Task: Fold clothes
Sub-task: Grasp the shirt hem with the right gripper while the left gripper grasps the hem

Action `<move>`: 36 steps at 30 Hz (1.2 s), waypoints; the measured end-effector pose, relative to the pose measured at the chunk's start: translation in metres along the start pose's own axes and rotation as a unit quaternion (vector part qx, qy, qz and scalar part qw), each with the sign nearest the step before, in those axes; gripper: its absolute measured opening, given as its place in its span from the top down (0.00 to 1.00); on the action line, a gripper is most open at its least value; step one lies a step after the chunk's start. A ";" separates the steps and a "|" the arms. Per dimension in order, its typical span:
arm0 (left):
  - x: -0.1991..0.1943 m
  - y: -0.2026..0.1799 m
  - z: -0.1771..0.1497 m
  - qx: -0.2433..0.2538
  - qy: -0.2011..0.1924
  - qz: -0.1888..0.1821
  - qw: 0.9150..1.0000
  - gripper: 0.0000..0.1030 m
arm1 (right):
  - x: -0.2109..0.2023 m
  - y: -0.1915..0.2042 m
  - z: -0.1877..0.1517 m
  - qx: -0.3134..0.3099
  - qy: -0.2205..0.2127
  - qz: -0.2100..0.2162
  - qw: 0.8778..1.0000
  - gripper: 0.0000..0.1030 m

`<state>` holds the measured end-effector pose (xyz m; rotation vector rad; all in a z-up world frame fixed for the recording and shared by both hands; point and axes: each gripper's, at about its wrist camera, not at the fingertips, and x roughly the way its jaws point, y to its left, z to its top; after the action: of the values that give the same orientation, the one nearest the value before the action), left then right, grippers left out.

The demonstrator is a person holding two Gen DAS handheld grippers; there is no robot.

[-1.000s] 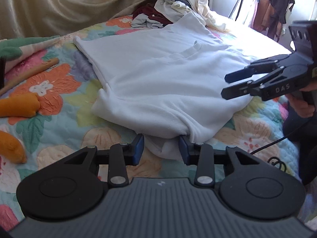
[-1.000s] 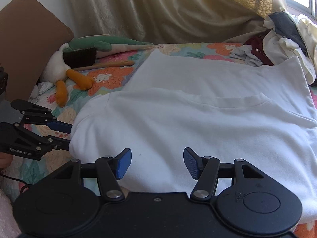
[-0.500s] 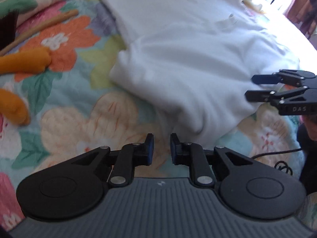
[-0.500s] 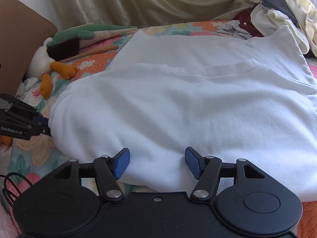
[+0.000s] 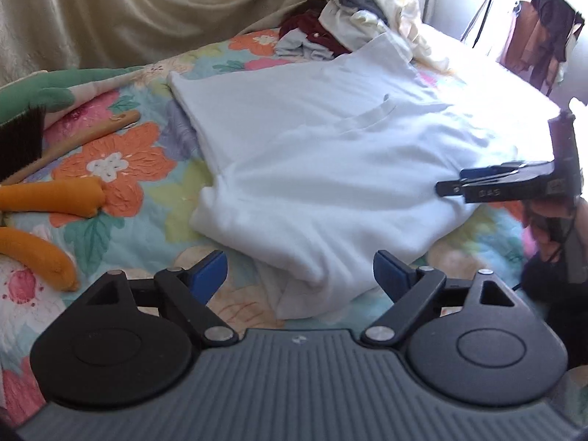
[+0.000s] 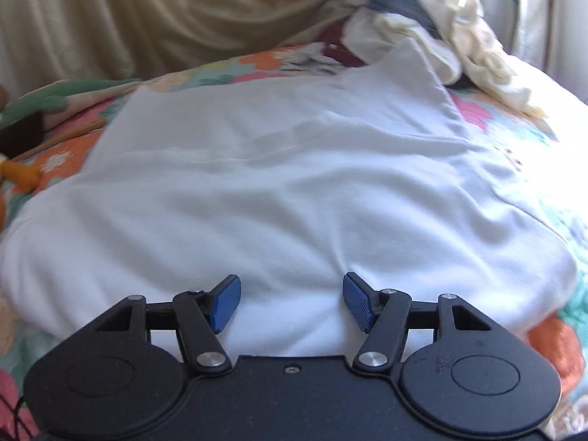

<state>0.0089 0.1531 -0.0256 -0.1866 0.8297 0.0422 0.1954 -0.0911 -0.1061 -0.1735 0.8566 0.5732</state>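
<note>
A white shirt [image 5: 330,161] lies folded over on the floral bedspread [image 5: 121,161]; it also fills the right wrist view [image 6: 279,198]. My left gripper [image 5: 299,275] is open, its blue pads either side of the shirt's near folded corner, holding nothing. My right gripper [image 6: 290,303] is open just above the shirt's near edge and empty. It also shows from the side at the right of the left wrist view [image 5: 446,187], over the shirt's right edge.
A pile of unfolded clothes [image 5: 360,25] lies at the far end of the bed [image 6: 422,29]. Orange plush legs [image 5: 47,198] and a green plush toy [image 5: 55,88] lie at the left. A curtain [image 5: 128,11] hangs behind. Garments hang on a rack [image 5: 540,44] at far right.
My left gripper narrowed nearly shut while dipping toward the bedspread, then opened wide and tilted back up at the shirt's near corner. My right gripper moved forward over the shirt and stayed open.
</note>
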 end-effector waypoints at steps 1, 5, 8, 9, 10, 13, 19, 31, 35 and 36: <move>-0.003 -0.004 0.003 0.008 -0.009 -0.008 1.000 0.16 | -0.001 -0.005 0.000 0.008 -0.003 -0.002 1.000 0.37; -0.004 -0.024 0.012 0.060 -0.050 0.006 0.997 0.15 | -0.007 -0.023 0.009 0.034 -0.010 -0.037 0.999 0.38; 0.014 -0.037 0.015 0.092 -0.043 0.009 0.995 0.15 | -0.013 -0.047 0.007 0.079 -0.026 -0.083 0.993 0.38; 0.021 -0.040 0.016 0.100 -0.033 0.007 0.994 0.15 | -0.017 -0.060 0.004 0.117 -0.033 -0.086 0.989 0.38; 0.031 -0.042 0.016 0.104 -0.020 0.006 0.994 0.15 | -0.021 -0.071 0.003 0.149 -0.039 -0.086 0.984 0.38; 0.046 -0.047 0.012 0.119 -0.003 -0.001 0.993 0.15 | -0.034 -0.096 -0.001 0.222 -0.055 -0.107 0.968 0.37; 0.054 -0.050 -0.004 0.182 0.027 0.043 0.982 0.15 | -0.035 -0.134 -0.018 0.318 -0.025 -0.153 0.935 0.32; 0.032 -0.072 -0.045 0.358 -0.056 0.085 0.928 0.15 | -0.018 -0.110 -0.015 0.311 -0.013 -0.046 0.949 0.20; 0.058 -0.083 -0.051 0.397 -0.030 0.099 0.912 0.48 | -0.029 -0.113 -0.019 0.319 -0.058 -0.005 0.946 0.38; 0.064 -0.087 -0.051 0.406 -0.019 0.109 0.907 0.51 | -0.034 -0.109 -0.017 0.302 -0.077 0.005 0.950 0.47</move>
<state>0.0243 0.0565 -0.0938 0.6943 0.7667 -0.0914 0.2256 -0.2020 -0.1006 0.4296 0.8447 0.3070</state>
